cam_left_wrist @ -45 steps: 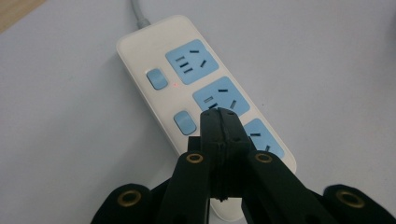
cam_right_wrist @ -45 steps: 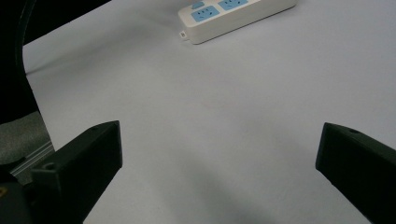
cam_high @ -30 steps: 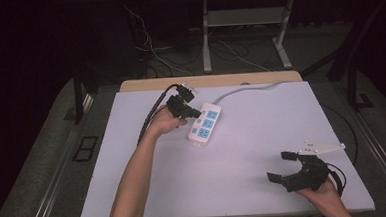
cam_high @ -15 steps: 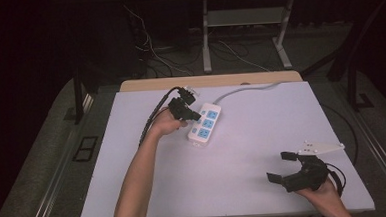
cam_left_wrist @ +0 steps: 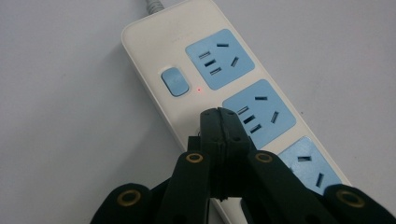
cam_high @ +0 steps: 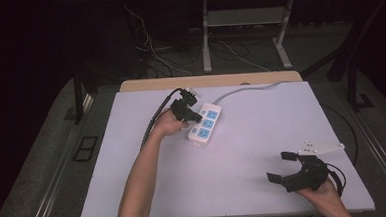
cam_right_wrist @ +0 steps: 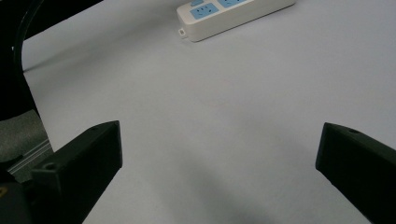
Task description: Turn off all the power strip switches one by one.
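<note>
The left gripper (cam_left_wrist: 219, 116), jaws closed together, hovers over the strip (cam_left_wrist: 280, 93), probably to press its switch (cam_left_wrist: 174, 81).

A white power strip (cam_high: 205, 122) with blue sockets is lying aslant on the far-left part of the pale bench (cam_high: 262, 135), its grey cord (cam_high: 245, 89) trailing toward the bench's far edge, with cables (cam_high: 153, 53) lying on the floor beyond.

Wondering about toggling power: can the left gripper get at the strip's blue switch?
Probably yes. The left gripper, jaws shut, hovers over the power strip just short of the blue switch, nothing between.
</note>
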{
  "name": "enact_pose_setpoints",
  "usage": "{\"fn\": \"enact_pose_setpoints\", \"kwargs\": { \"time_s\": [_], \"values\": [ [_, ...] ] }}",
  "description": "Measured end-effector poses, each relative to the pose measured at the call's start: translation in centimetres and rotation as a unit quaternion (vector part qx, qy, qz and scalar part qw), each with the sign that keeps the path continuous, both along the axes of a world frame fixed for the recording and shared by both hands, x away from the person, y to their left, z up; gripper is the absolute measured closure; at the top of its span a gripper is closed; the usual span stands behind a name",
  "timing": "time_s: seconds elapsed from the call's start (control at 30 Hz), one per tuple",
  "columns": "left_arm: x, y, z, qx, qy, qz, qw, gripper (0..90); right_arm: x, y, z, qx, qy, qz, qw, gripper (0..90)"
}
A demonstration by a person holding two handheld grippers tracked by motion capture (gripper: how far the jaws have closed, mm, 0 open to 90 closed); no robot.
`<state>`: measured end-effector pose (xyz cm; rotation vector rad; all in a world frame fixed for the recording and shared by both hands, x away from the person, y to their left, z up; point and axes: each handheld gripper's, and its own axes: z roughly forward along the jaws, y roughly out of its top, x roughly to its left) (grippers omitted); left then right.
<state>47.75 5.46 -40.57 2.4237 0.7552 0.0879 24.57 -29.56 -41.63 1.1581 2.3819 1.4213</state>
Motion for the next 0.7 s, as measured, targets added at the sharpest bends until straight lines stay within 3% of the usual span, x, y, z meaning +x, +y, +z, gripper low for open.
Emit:
{"fn": "enact_pose_setpoints", "kwargs": {
  "time_s": [0.43, 0.7],
  "values": [
    [-0.08, 0.36, -0.25, -0.015, 0.01, 0.01, 0.9998, 89.5, 0.03, 0.16, -0.06, -0.003, 0.0, 0.002, 1.0, 0.3],
    [-0.07, 0.8, -0.55, -0.037, 0.023, 0.028, 0.9987, 89.7, -0.08, 0.41, -0.07, -0.006, 0.001, 0.007, 1.0, 0.3]
  ]
}}
